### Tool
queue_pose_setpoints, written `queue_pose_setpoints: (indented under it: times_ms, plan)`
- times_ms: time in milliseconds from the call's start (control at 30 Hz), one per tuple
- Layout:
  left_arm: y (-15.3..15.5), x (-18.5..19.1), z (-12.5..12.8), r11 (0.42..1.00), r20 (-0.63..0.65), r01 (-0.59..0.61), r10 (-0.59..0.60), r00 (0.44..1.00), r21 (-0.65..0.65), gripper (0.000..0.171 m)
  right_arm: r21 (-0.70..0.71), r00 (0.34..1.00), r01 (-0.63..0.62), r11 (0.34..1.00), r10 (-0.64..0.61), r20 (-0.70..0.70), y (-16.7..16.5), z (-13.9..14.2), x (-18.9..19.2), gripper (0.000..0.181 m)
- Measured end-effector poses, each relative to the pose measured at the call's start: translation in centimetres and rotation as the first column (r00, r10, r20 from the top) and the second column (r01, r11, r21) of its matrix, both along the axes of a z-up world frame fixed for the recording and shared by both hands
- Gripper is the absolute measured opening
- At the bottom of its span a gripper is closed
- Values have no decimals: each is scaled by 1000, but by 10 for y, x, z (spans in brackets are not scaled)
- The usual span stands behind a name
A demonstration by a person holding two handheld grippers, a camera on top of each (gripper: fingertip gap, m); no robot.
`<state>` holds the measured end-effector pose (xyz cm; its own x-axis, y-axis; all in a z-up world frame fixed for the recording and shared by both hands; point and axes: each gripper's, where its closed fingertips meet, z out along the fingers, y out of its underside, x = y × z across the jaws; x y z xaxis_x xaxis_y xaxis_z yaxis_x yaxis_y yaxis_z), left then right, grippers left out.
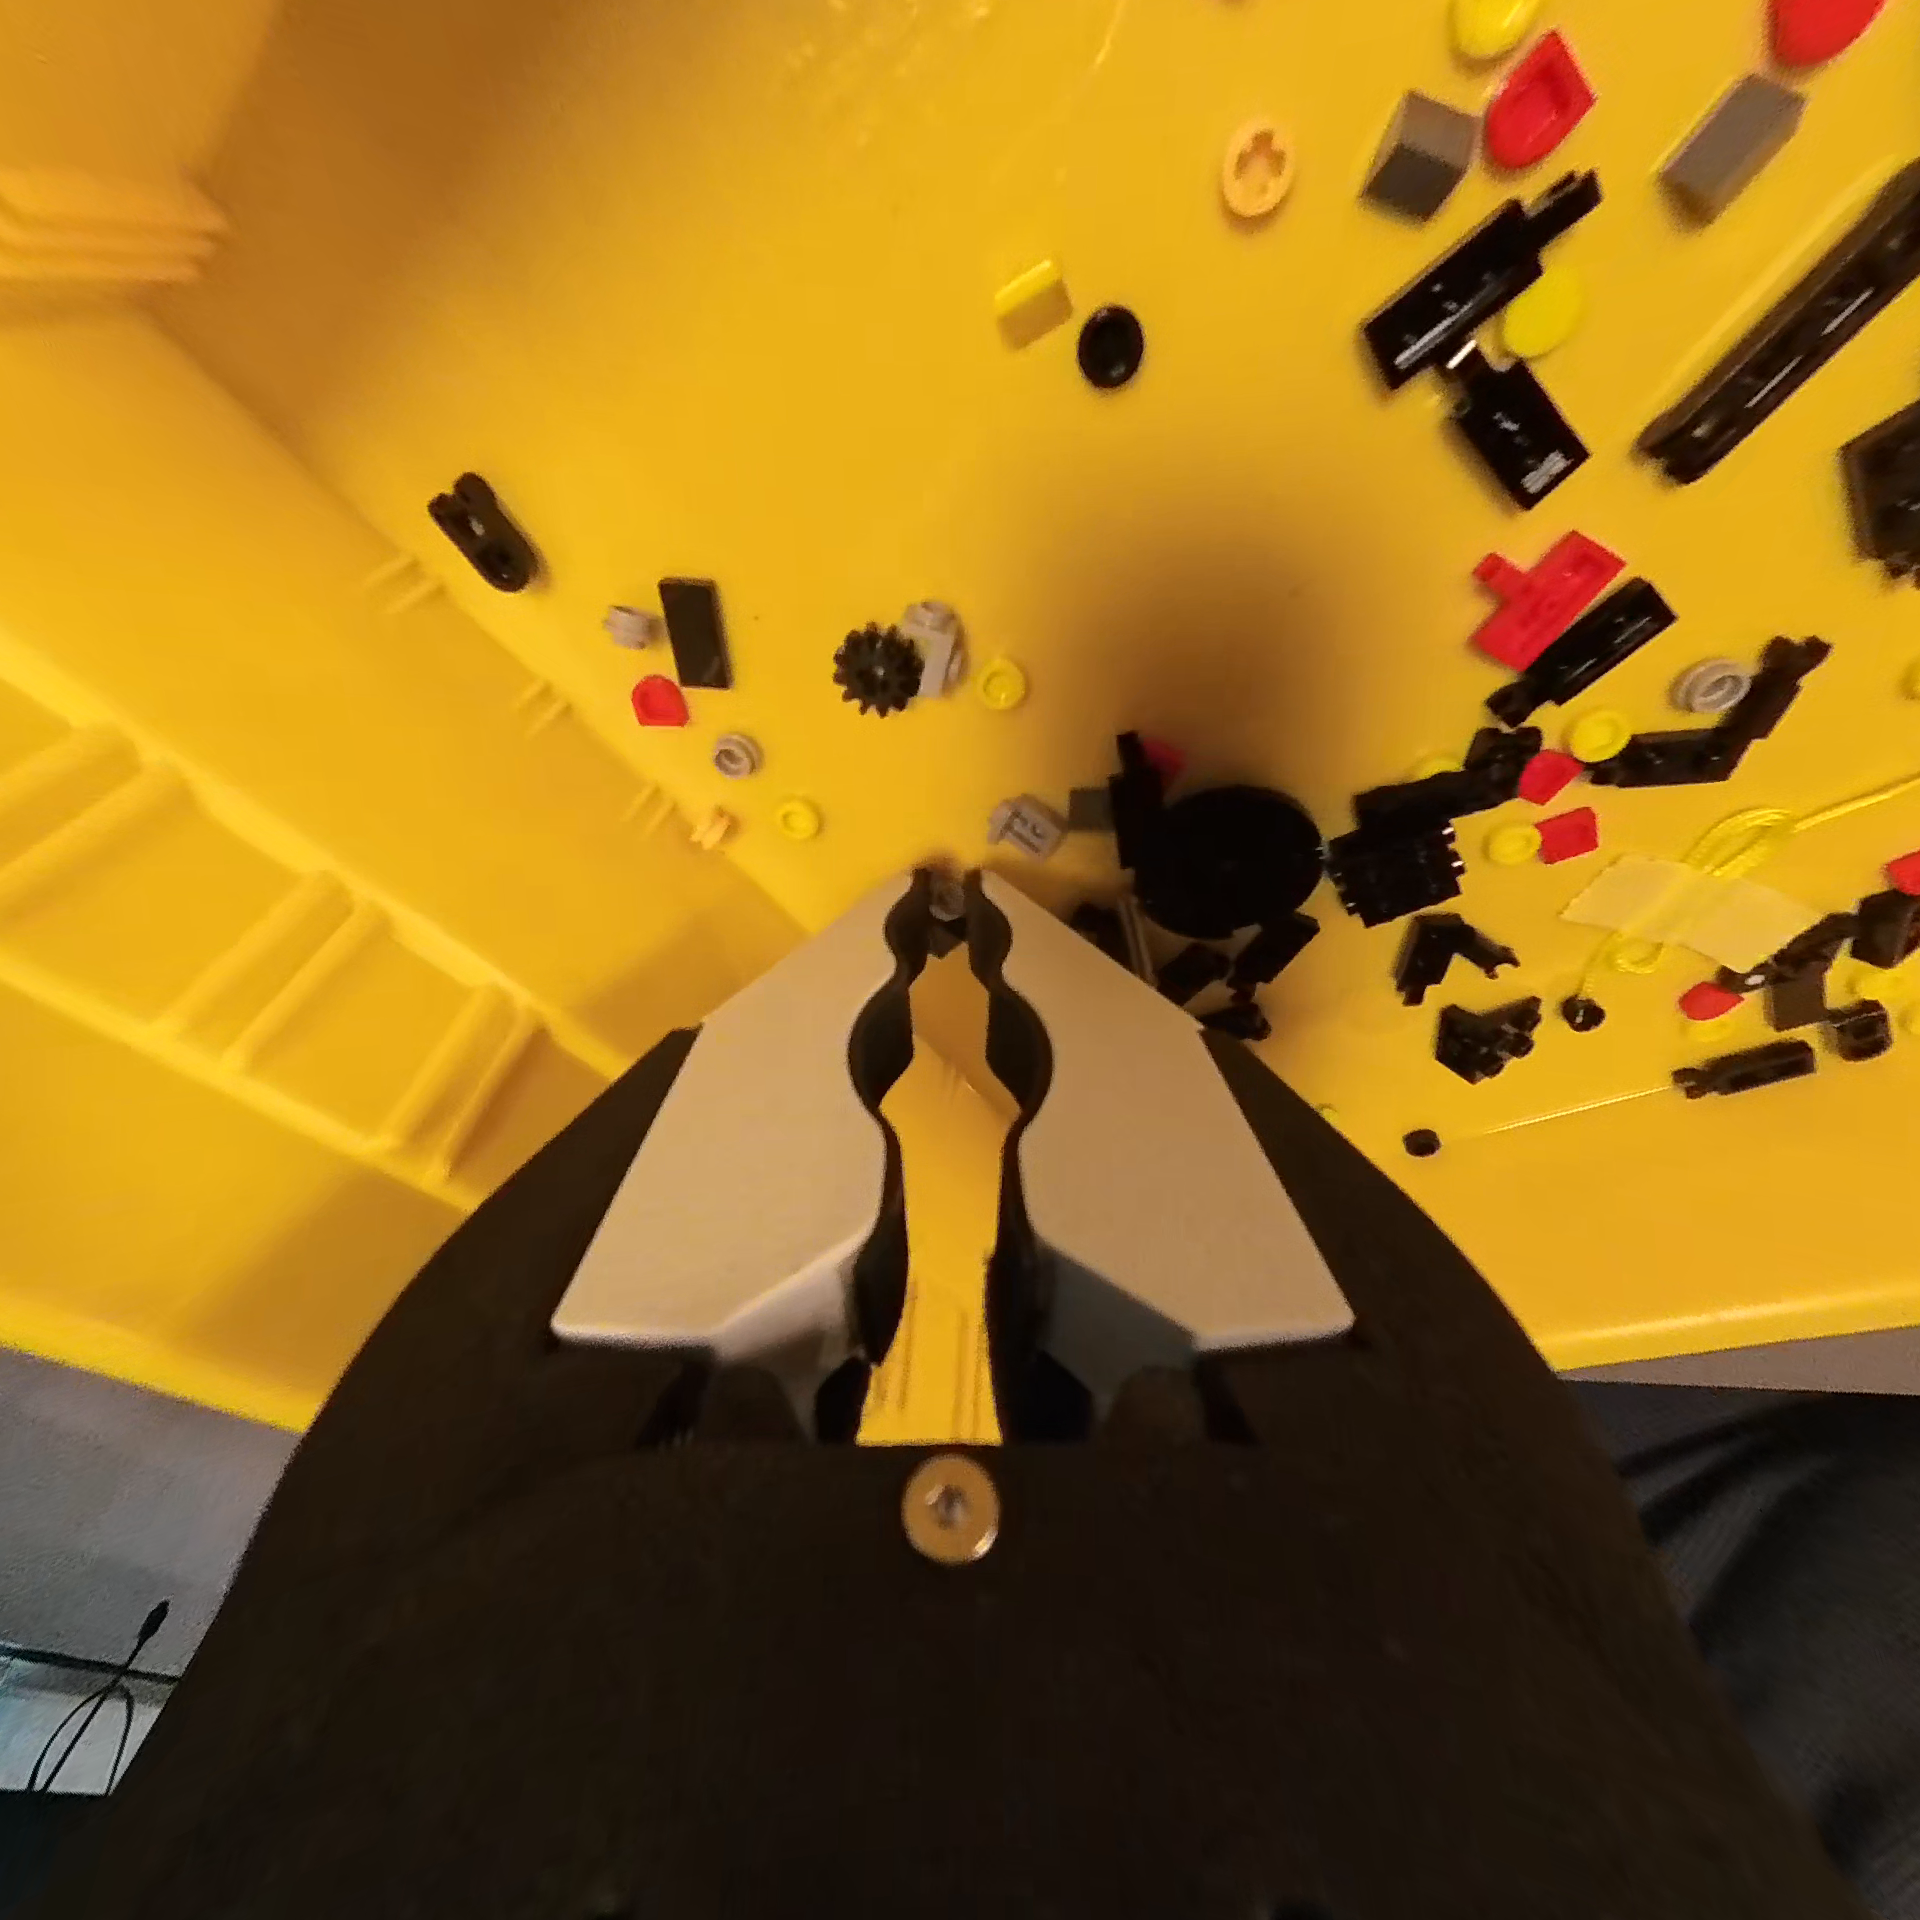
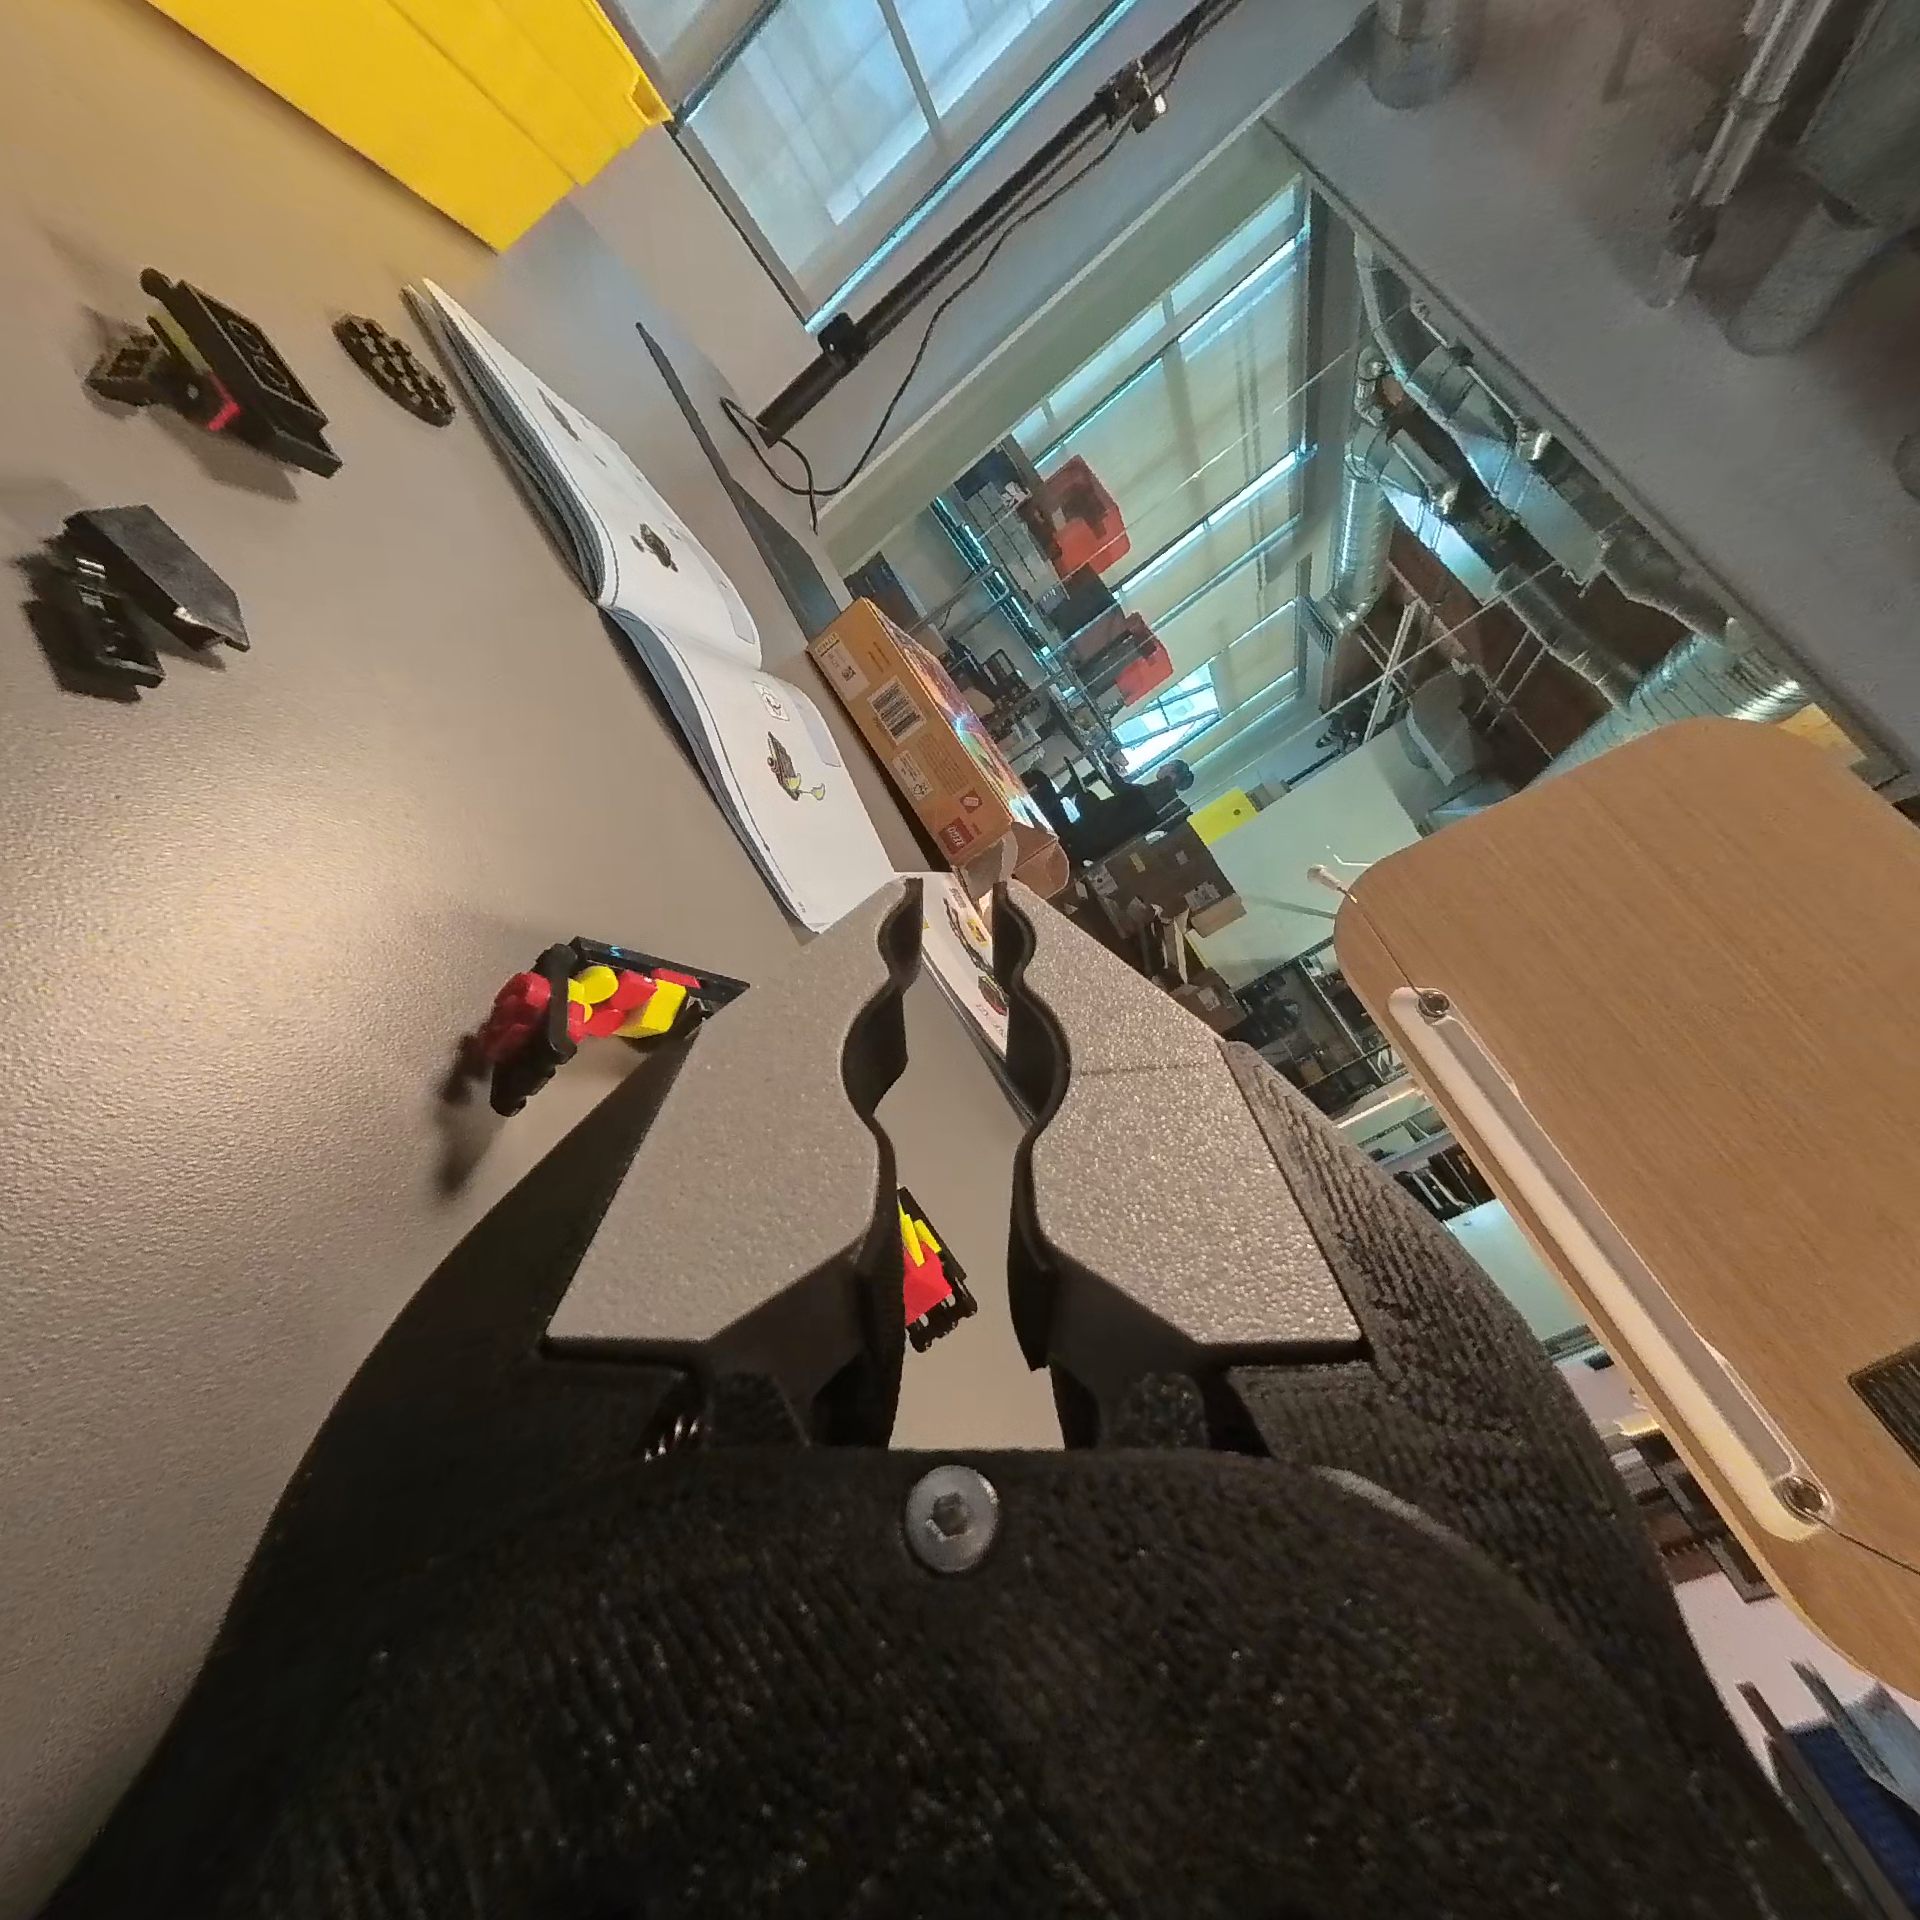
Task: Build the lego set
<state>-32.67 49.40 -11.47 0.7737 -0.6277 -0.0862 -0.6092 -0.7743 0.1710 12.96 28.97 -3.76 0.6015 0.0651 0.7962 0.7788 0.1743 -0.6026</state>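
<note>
In the left wrist view my left gripper is low over a yellow tray of loose lego pieces. Its tips are shut on a small grey piece. A black wheel lies just right of the tips and a black gear lies beyond them. In the right wrist view my right gripper is open and empty above a grey table. A red, yellow and black sub-assembly lies left of its fingers. A smaller red and yellow one shows through the gap.
On the table are two black sub-assemblies, a round black plate, an open instruction booklet and a cardboard box. A yellow bin stands at the far end. A wooden panel is close on the right. Across from one pair of fingers to the other is roughly 50 cm. My right tips are about 45 cm from the black wheel, my left tips only 4 cm. The left tips stand about 4 cm off the black gear.
</note>
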Motion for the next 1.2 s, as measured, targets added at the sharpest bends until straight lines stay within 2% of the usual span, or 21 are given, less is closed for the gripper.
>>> queue_pose_setpoints:
  times_ms: [200, 267, 333, 400, 433, 500, 567, 667, 733, 800, 900, 967, 1033, 1133, 1200]
  plan:
    - [1, 5, 7, 1000, 18, 9, -9, 1000, 19, 5, -2, 1000, 0, 1000, 0, 3, 0, -1, 0, 11]
    - [7, 19, 27, 993, 61, 32, -38, 997, 110, 5, -2, 1000, 0, 1000, 0, 4, 0, -1, 0, 11]
    - [4, 59, 64, 968, 205, 80, -131, 970, 239, 4, -1, 1000, 0, 1000, 0, 4, 0, 0, 0, 11]
    - [-10, 105, 110, 917, 364, 119, -267, 893, 381, 4, 0, 1000, 1, 1000, -1, 7, 0, 0, 0, 11]
    - [-22, 130, 130, 890, 438, 132, -338, 833, 435, 4, 1, 1000, 3, 1000, -3, 10, 0, 0, 0, 11]
    - [-55, 176, 152, 862, 543, 194, -454, 706, 469, 5, 4, 1000, 6, 1000, -6, 16, 0, 0, 0, 11]
    - [-94, 212, 140, 833, 546, 343, -546, 635, 435, 5, 5, 1000, 11, 1000, -11, 22, -1, 0, 0, 11]
    - [-137, 244, 89, 758, 460, 562, -650, 604, 332, 5, 5, 1000, 11, 1000, -12, 26, -1, -1, 0, 11]
    - [-148, 255, 57, 718, 400, 634, -691, 602, 287, 5, 4, 999, 11, 1000, -11, 31, -1, -1, 0, 11]
    - [-152, 261, 33, 710, 374, 664, -697, 612, 235, 5, 4, 999, 11, 1000, -12, 34, -2, -1, 0, 11]
    - [-148, 261, 12, 731, 356, 660, -671, 651, 173, 5, 3, 999, 9, 1000, -9, 36, -2, -2, -1, 11]
    - [-142, 259, 8, 752, 333, 641, -651, 682, 155, 7, 2, 999, 6, 1000, -6, 36, -2, -2, -1, 11]
    - [-136, 262, 9, 752, 322, 632, -654, 684, 187, 20, 0, 999, 3, 1000, -3, 37, -2, -2, -2, 11]
    - [-131, 260, 8, 749, 300, 634, -660, 689, 191, 21, -2, 999, 2, 1000, -2, 41, -2, -3, -2, 11]
    - [-134, 261, 11, 754, 335, 632, -651, 681, 181, 20, -2, 999, 3, 1000, -3, 45, -3, -3, -2, 10]
